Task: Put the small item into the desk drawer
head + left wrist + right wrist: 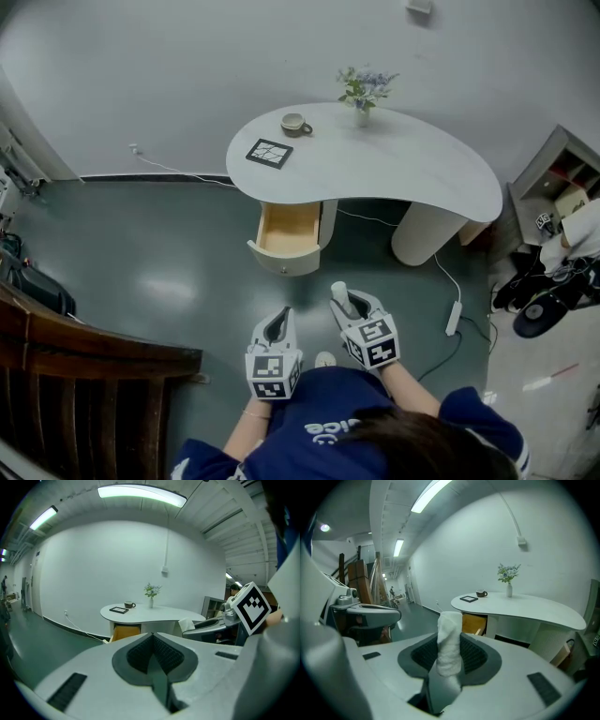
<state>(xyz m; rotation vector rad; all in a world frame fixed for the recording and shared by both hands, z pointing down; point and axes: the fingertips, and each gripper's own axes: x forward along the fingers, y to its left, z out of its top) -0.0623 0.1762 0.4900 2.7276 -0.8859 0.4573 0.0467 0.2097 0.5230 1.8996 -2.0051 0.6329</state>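
Note:
A white kidney-shaped desk stands ahead, its wooden drawer pulled open toward me. My right gripper is shut on a small white rolled cloth, which stands upright between the pads and sticks out past the fingertips. The drawer shows beyond the roll in the right gripper view. My left gripper is shut, with nothing between its pads. Both grippers hover over the floor, a short way in front of the drawer.
On the desk stand a cup, a dark picture frame and a vase of flowers. A dark wooden chair is at lower left. A white cable with a power strip lies on the floor right of me. A shelf stands at far right.

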